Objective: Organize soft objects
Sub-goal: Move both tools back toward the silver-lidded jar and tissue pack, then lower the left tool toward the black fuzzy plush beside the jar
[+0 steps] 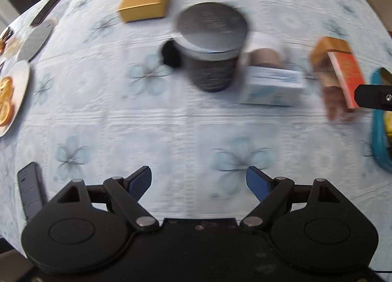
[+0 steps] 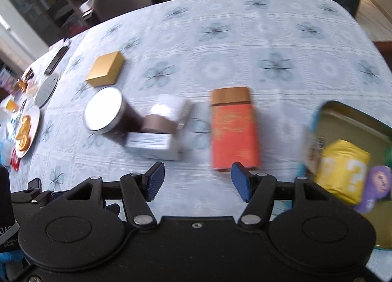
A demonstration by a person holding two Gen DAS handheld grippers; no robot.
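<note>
Left gripper (image 1: 199, 181): jaws apart, bare counter (image 1: 186, 130) ahead.
Right gripper (image 2: 198, 181): jaws apart, empty.
Right view only: yellow plush (image 2: 343, 171) inside tin (image 2: 355, 113), right of orange box (image 2: 234, 130).

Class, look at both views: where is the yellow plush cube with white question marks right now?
The yellow plush cube with white question marks sits inside the teal-rimmed tray at the right edge of the right wrist view, beside a purple plush toy, right of the orange rectangular box.

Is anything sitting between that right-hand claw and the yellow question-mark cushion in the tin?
Only the tin's own blue wall. The right gripper hangs open over bare tablecloth, and the yellow question-mark cushion lies inside the tin to its right, beside a purple plush. The orange box stands ahead, off that path.
</note>
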